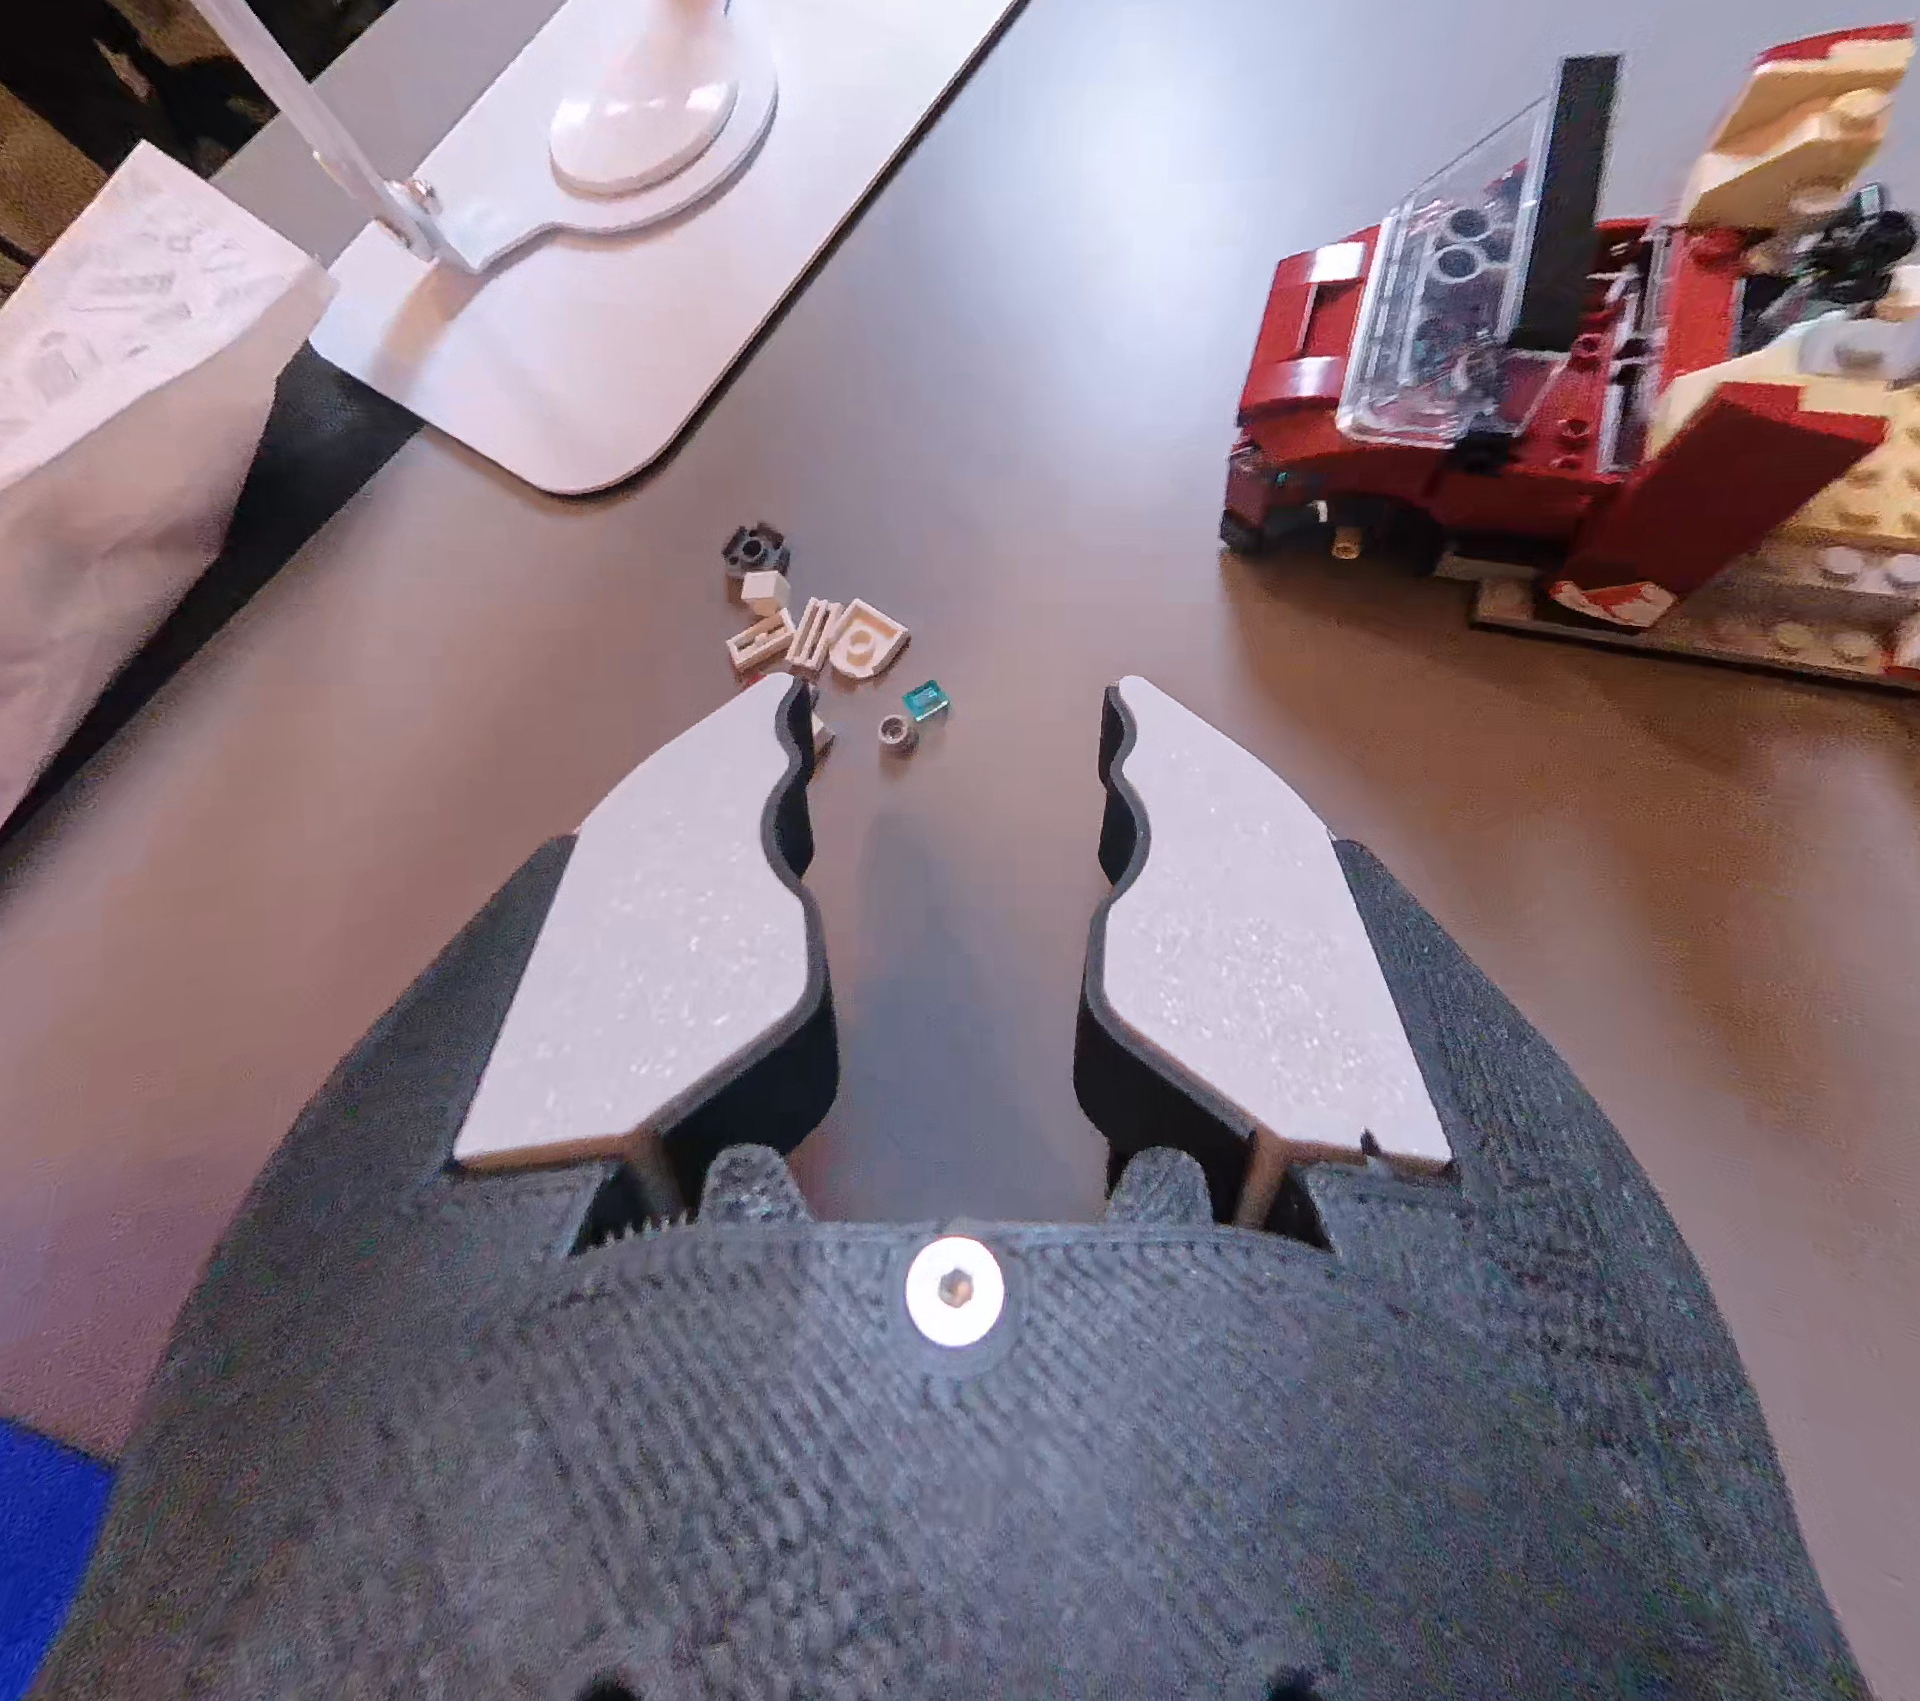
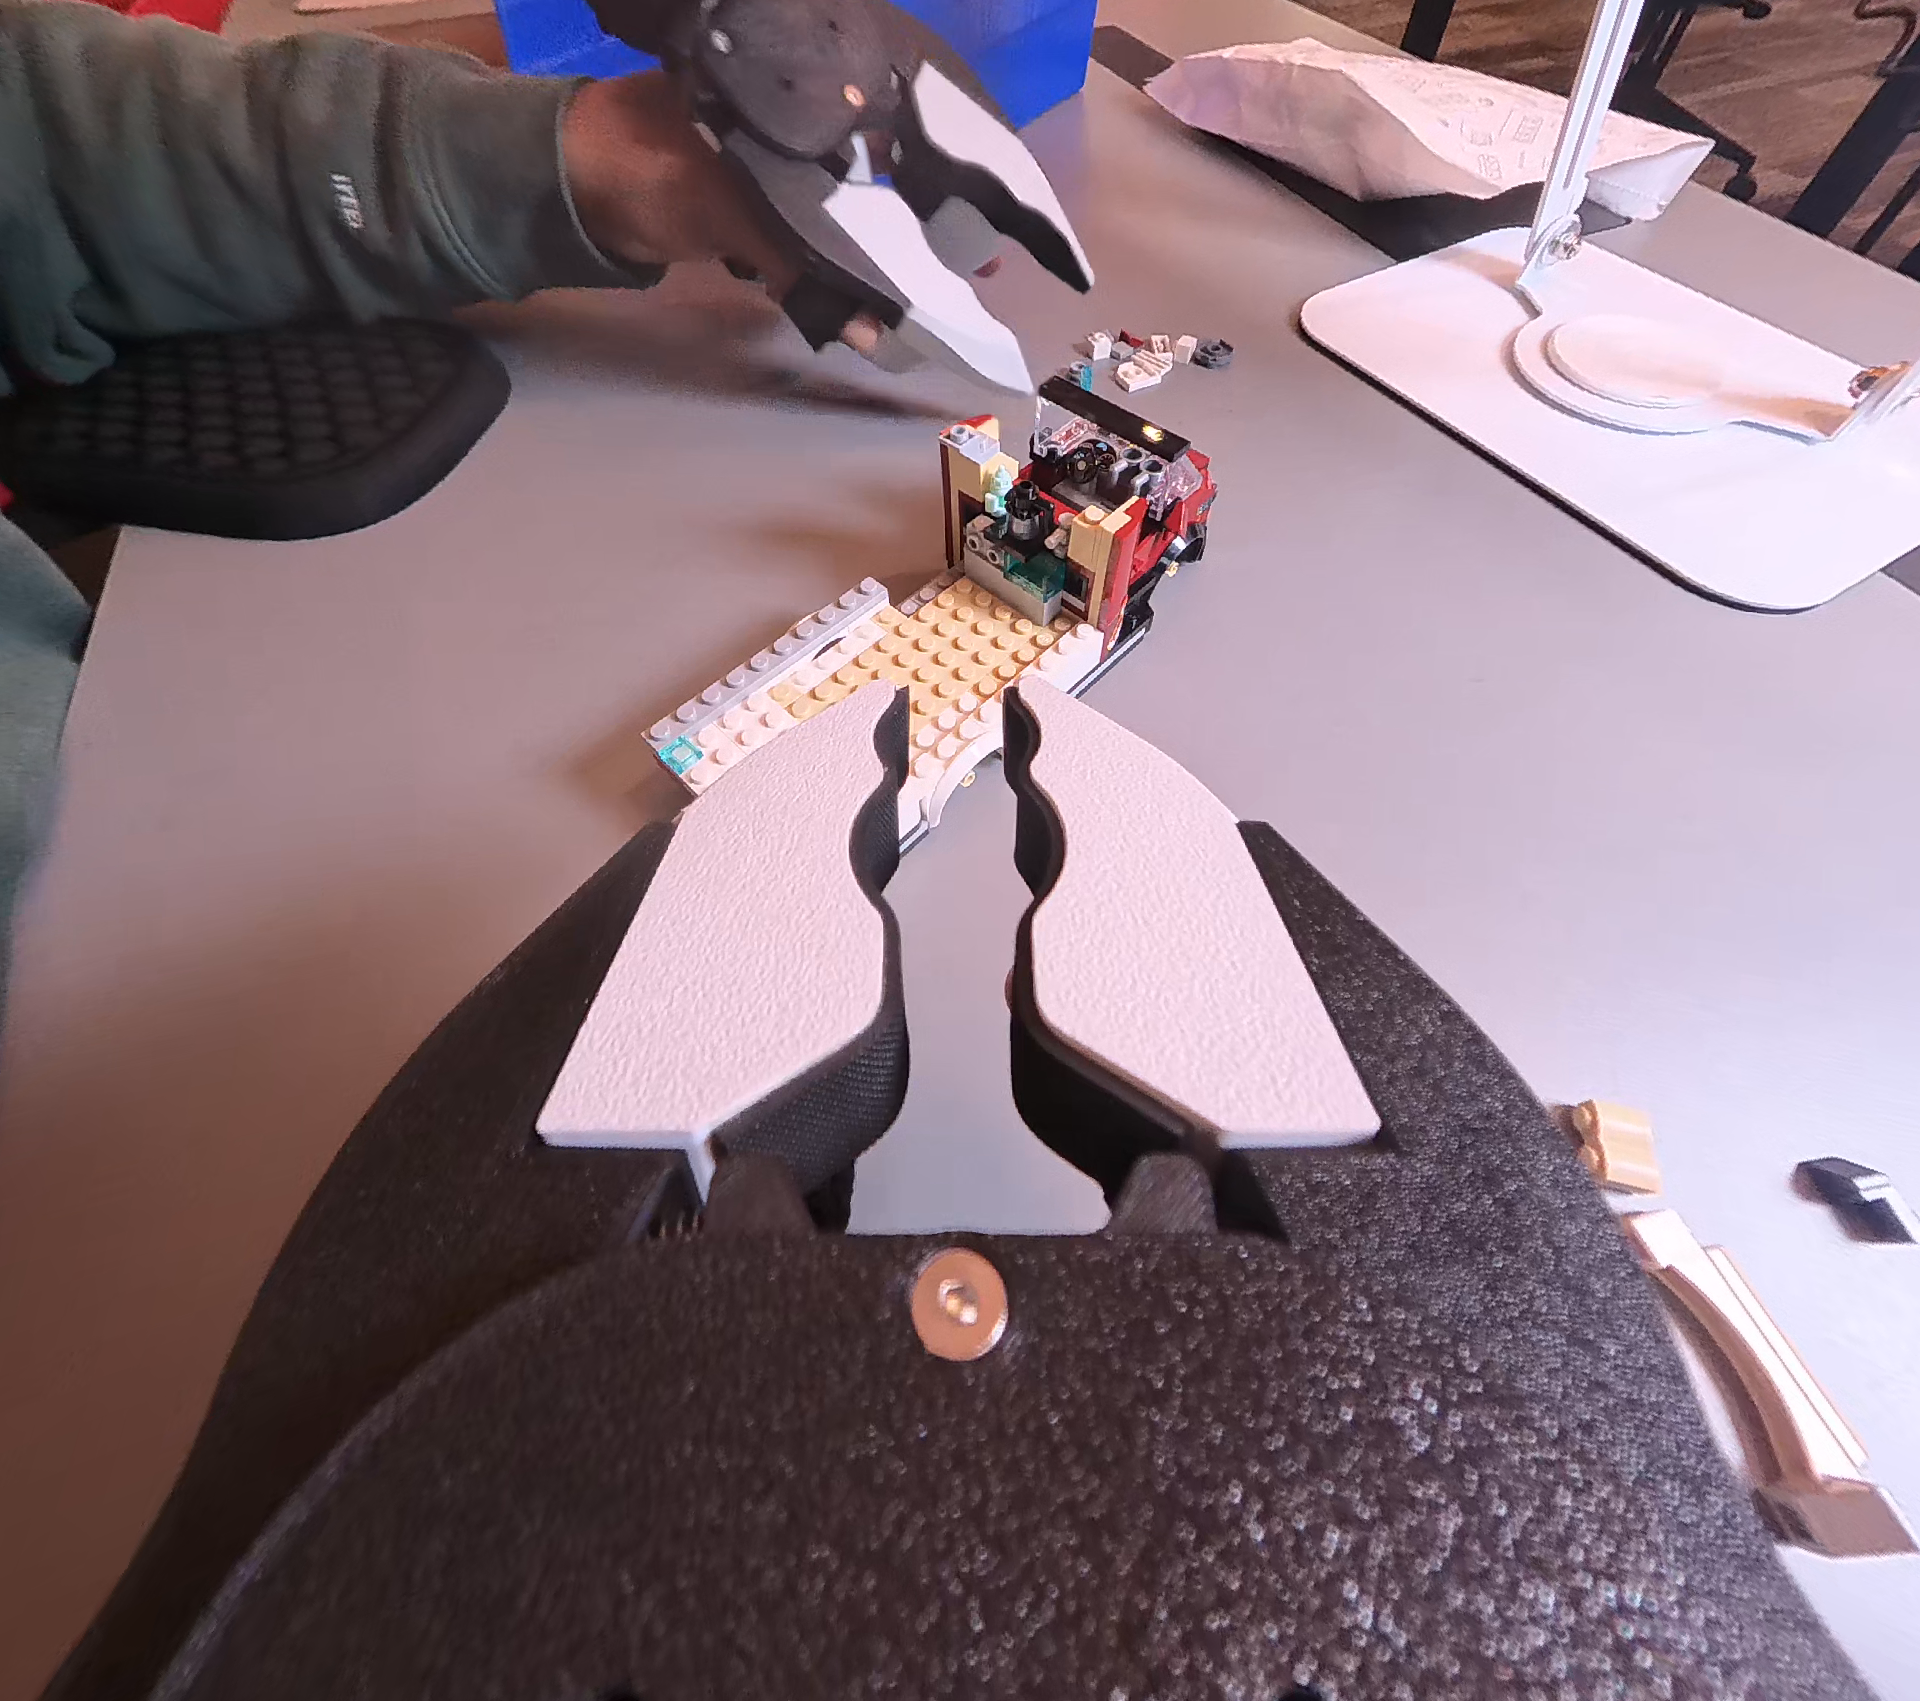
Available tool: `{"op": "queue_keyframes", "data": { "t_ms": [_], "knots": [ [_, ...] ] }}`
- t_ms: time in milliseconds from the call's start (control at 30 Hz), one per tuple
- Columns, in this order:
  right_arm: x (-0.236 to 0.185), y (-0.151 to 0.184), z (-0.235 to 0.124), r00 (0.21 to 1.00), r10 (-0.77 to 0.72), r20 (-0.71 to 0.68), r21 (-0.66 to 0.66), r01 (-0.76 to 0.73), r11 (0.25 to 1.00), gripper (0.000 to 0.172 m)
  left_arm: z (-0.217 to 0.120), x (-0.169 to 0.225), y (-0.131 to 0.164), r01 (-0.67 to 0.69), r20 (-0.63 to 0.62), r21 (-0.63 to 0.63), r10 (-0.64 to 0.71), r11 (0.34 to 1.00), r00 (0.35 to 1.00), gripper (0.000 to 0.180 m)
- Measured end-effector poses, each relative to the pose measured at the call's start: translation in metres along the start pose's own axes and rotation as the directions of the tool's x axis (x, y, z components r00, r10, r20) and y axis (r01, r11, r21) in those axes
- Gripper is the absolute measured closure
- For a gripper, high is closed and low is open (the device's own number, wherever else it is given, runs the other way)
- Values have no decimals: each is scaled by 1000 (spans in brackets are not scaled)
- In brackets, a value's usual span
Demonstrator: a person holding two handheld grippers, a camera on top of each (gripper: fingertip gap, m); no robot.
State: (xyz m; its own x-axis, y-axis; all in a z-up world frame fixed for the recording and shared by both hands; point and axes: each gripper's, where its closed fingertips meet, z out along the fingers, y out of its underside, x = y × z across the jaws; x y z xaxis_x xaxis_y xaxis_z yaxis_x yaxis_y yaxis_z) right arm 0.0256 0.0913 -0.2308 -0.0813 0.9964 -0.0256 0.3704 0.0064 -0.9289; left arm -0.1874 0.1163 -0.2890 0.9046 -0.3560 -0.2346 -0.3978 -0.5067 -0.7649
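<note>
Left gripper [image 1: 951,695] wide above loose bricks [image 1: 805,633]; right gripper [image 2: 956,695] narrow, empty, over brick model [image 2: 997,643].
I judge careless closing could scatter the tiny pieces across the worktop [image 1: 1143,249].

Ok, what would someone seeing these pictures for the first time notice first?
Probably the half-built red and tan brick truck in the middle of the grey table. The right gripper sits over its studded tan rear, while the left gripper, wide open, hangs above a cluster of small loose bricks.
</note>
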Motion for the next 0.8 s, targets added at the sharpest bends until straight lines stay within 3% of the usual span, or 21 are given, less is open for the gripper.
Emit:
{"op": "queue_keyframes", "data": {
  "t_ms": [100, 167, 233, 333, 400, 800],
  "knots": [
    [-1, 4, 1, 1000, -18, 1, -20, 18, 1000, 154, -26, 34, -27, -38, -118, 122, 53, 992, 992, 138],
    [-6, 10, 3, 999, -39, 27, -55, 41, 998, 154, -47, 73, -43, -77, -242, 214, 129, 974, 962, 153],
    [-18, 18, 7, 994, -65, 92, -95, 74, 993, 154, -62, 116, -51, -89, -346, 270, 183, 959, 920, 155],
    [-40, 29, 13, 975, -129, 184, -135, 155, 979, 154, -71, 180, -47, -112, -486, 262, 231, 959, 843, 154],
    [-49, 34, 16, 962, -175, 211, -160, 210, 964, 153, -68, 206, -38, -181, -513, 217, 269, 959, 815, 156],
    [-47, 52, 30, 937, -317, 147, -276, 346, 897, 149, -44, 218, -29, -358, -439, 45, 341, 932, 831, 170]
  ]
}}
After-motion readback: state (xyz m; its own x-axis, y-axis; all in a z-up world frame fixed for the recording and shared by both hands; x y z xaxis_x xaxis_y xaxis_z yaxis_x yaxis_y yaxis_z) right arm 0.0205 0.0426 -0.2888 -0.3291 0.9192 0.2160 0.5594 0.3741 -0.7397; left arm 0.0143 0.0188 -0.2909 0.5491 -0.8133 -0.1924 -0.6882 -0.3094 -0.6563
